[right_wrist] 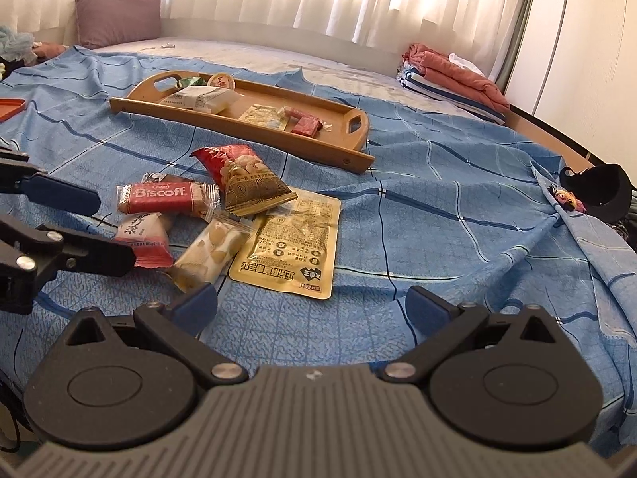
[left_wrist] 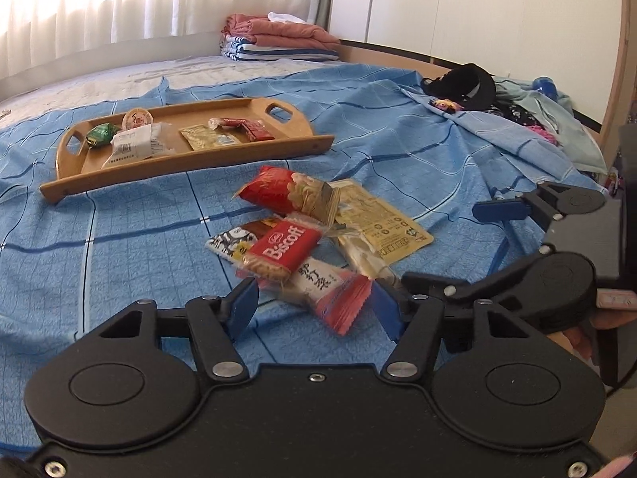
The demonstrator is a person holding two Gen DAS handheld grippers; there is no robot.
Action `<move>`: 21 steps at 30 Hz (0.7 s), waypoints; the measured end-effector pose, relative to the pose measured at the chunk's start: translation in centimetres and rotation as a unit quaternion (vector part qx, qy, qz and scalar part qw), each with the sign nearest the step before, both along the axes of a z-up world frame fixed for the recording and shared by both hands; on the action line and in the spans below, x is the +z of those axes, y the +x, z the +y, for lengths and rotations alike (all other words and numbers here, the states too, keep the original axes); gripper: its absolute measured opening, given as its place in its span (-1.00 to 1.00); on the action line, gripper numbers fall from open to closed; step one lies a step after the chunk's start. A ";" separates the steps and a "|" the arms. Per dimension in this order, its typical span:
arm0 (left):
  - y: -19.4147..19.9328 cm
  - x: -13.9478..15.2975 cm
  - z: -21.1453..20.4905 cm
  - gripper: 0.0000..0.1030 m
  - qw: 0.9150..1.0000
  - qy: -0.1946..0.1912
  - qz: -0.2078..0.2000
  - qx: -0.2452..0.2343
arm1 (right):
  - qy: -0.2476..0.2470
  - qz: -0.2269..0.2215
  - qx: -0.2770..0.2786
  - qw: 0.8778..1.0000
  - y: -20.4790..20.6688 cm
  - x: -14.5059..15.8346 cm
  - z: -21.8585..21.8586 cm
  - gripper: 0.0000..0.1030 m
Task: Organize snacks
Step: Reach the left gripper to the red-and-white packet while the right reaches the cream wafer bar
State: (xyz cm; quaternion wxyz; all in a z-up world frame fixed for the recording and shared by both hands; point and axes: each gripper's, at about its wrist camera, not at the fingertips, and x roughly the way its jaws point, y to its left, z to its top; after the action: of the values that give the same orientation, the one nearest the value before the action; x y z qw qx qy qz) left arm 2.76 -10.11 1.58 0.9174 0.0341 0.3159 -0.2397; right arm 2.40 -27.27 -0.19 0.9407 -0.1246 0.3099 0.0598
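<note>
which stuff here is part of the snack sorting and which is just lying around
Job: wooden tray with snacks in it; loose pile on the sheet: Biscoff pack, red peanut bag, pink-ended packet, yellow pouch, clear packet.

Lying about: folded towels, black cap, purple pillow, clothes heap.

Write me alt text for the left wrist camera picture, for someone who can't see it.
The left gripper, jaws partly open, straddles a pink-ended snack packet at the near edge of a pile of snacks on a blue checked bedsheet. Behind the pile a wooden tray holds several snacks.
</note>
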 end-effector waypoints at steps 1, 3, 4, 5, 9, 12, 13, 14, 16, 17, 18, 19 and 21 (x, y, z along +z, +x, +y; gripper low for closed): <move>0.4 -0.1 -0.2 0.18 1.000 -0.002 0.003 0.001 | 0.000 0.000 0.001 1.000 0.0 -0.1 0.0 1.00; 1.2 -0.2 -0.4 0.18 1.000 -0.009 0.014 0.009 | 0.004 0.001 0.000 1.000 0.0 -0.2 -0.1 1.00; 1.6 -0.4 -0.6 0.18 1.000 -0.012 0.020 0.012 | 0.007 0.002 -0.001 1.000 0.0 -0.2 -0.1 1.00; 2.0 -0.6 -0.7 0.20 1.000 -0.012 0.024 0.016 | 0.010 0.002 -0.002 1.000 0.1 -0.2 -0.2 1.00; 2.9 -1.2 -0.7 0.30 0.999 -0.020 0.035 0.028 | 0.016 0.004 -0.005 1.000 0.1 -0.4 -0.3 1.00; 2.6 -1.1 -0.4 0.10 0.999 -0.010 0.031 0.026 | 0.017 0.005 -0.004 1.000 0.2 -0.5 -0.2 1.00; 2.5 -0.9 -0.2 0.00 0.999 -0.002 0.026 0.026 | 0.017 0.006 -0.004 1.000 0.2 -0.6 -0.1 1.00; 2.2 -0.8 0.1 -0.21 0.999 0.001 0.022 0.024 | 0.016 0.005 -0.004 1.000 0.2 -0.7 0.0 1.00; 1.9 -0.5 0.7 -0.45 0.999 0.008 0.022 0.022 | 0.018 0.004 -0.003 1.000 0.1 -0.8 0.2 1.00; 1.9 -0.5 1.0 -0.51 0.999 0.012 0.026 0.022 | 0.020 0.003 -0.003 1.000 0.1 -0.8 0.3 1.00; 1.9 -0.5 1.4 -0.51 0.999 0.015 0.028 0.026 | 0.022 0.004 -0.002 1.000 0.1 -0.7 0.4 1.00; 1.9 -0.6 1.8 -0.51 0.999 0.016 0.027 0.030 | 0.025 0.004 -0.002 1.000 0.1 -0.7 0.5 1.00; 2.0 -0.6 2.3 -0.46 0.999 0.017 0.026 0.038 | 0.031 0.005 0.000 0.999 0.1 -0.6 0.7 1.00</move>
State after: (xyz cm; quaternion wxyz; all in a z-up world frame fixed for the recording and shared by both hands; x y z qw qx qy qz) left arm 4.76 -7.79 0.94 0.9164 0.0314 0.3451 -0.2005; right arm 2.46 -26.59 -0.79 0.9426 -0.0946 0.3126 0.0699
